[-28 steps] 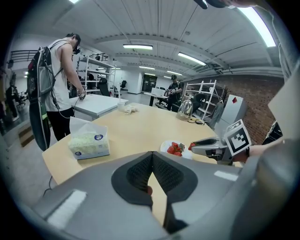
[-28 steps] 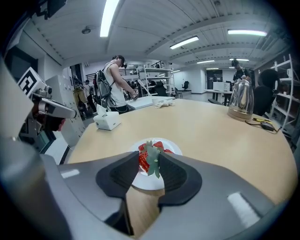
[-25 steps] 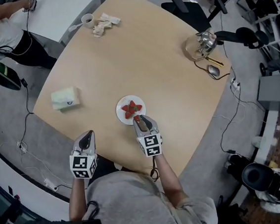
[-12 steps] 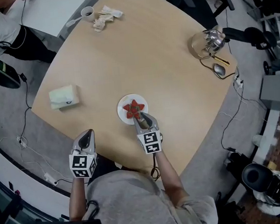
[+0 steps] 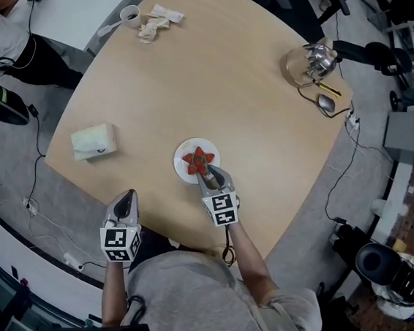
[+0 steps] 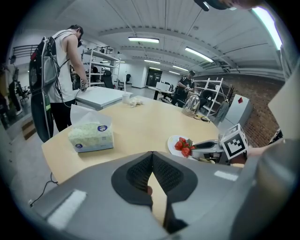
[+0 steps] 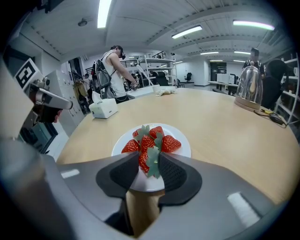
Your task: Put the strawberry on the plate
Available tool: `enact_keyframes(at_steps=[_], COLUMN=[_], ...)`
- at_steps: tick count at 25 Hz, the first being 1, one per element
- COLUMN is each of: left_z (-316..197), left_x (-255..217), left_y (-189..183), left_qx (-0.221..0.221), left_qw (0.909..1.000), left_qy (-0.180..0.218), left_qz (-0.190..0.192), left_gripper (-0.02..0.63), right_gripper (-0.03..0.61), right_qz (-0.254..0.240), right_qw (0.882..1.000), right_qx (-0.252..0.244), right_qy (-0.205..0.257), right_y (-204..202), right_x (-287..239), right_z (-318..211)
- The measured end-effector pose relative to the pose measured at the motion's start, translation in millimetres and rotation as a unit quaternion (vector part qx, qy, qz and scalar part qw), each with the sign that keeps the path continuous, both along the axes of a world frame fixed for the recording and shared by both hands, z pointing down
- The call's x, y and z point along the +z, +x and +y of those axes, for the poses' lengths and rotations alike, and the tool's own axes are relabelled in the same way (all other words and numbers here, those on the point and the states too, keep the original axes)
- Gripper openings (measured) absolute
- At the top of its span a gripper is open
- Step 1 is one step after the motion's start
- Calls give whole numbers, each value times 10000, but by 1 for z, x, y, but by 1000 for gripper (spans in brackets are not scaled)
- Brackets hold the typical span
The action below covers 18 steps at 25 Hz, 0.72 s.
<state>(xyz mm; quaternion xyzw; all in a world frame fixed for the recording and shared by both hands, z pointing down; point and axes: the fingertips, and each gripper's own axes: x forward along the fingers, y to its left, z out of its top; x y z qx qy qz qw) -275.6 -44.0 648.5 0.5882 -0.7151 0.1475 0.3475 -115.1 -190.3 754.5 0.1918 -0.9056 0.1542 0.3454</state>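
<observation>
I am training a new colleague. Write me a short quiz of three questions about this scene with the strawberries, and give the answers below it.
1. Multiple choice: what is the right claw shut on?
A. a strawberry
B. a lemon
C. a fork
2. True or false: the left claw stands wide open.
3. Fill in the gap: the other strawberries lie on a white ____.

Key:
1. A
2. False: its jaws are together, with nothing between them.
3. plate

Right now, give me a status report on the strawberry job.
Left gripper shut, empty. Right gripper shut on strawberry, at plate's near edge. Other strawberries heaped mid-plate.
</observation>
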Motion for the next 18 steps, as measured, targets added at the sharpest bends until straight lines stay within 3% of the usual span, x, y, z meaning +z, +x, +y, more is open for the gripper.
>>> enact_keyframes(at_steps=[18], left_z=[5], left_x=[-18], left_y=[8], left_qx=[40], left_qw=[9996], left_qy=[263], left_qz=[-91], left_gripper=[20], right_gripper=[189], right_qz=[-247], right_qw=[9995], right_qx=[148], right_qy=[-136], right_y=[2], right_x=[-20], right_z=[2])
